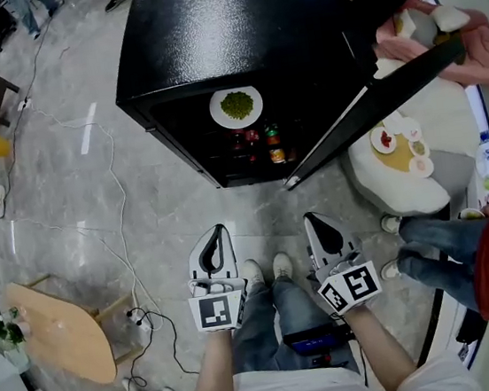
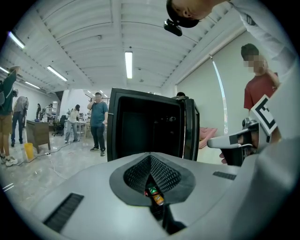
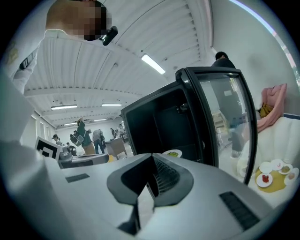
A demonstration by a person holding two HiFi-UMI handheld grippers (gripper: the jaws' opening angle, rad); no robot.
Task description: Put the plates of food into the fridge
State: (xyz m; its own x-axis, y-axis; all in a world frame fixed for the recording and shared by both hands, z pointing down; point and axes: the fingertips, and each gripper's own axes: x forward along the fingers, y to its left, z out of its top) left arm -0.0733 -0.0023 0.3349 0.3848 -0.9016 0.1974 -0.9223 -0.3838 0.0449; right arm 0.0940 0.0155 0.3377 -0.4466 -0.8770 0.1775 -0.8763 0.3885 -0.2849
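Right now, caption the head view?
Left gripper and right gripper, shut, face the open fridge holding one plate of green food; more plates sit on the white table.

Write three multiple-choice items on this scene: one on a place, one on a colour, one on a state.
1. The plate of greens sits:
A) on top of the fridge
B) inside the fridge
C) under the fridge

2. The fridge is:
A) white
B) silver
C) black

3. The fridge door is:
A) open
B) shut
C) missing

Answers:
1 B, the plate lies on a shelf inside the fridge.
2 C, its top and sides show black.
3 A, the door stands swung out at the right of the head view.
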